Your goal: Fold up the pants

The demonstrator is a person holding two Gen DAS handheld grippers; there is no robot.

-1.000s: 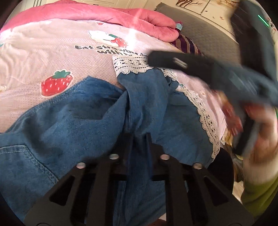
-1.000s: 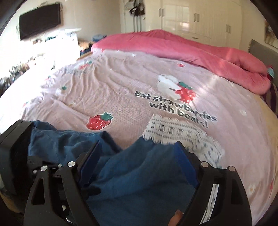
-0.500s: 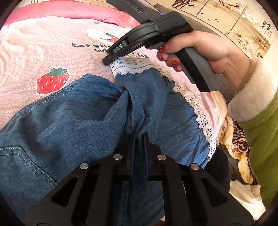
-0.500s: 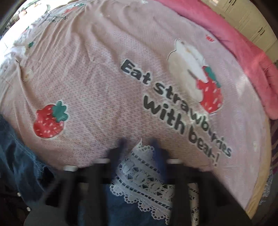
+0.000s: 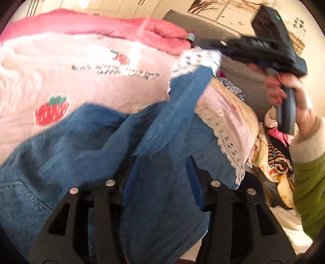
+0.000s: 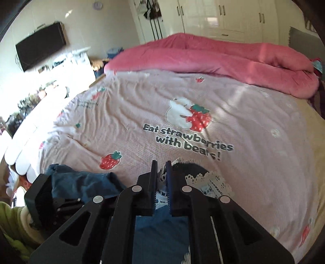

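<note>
Blue denim pants [image 5: 81,142] with white lace hems lie crumpled on the pink strawberry bedsheet [image 5: 61,77]. My left gripper [image 5: 162,160] sits low over the pants; its jaws are opening, and denim lies loose between the fingers without being pinched. My right gripper [image 6: 161,163] is shut on the lace hem [image 6: 160,176] of one leg. In the left wrist view that hem [image 5: 195,58] hangs lifted above the bed, with the leg stretched up toward the person's hand [image 5: 288,85]. The other leg's lace hem [image 5: 227,140] rests flat near the bed's edge.
A rolled pink duvet [image 6: 203,56] lies along the far side of the bed. A grey headboard [image 5: 239,77] and a heap of patterned cloth [image 5: 272,158] stand beyond the bed's right edge. A wall TV [image 6: 40,46] and white wardrobes [image 6: 223,18] line the room.
My right gripper closed on the lace hem and lifted it up off the sheet. The left jaws, shut on a denim fold before, have parted.
</note>
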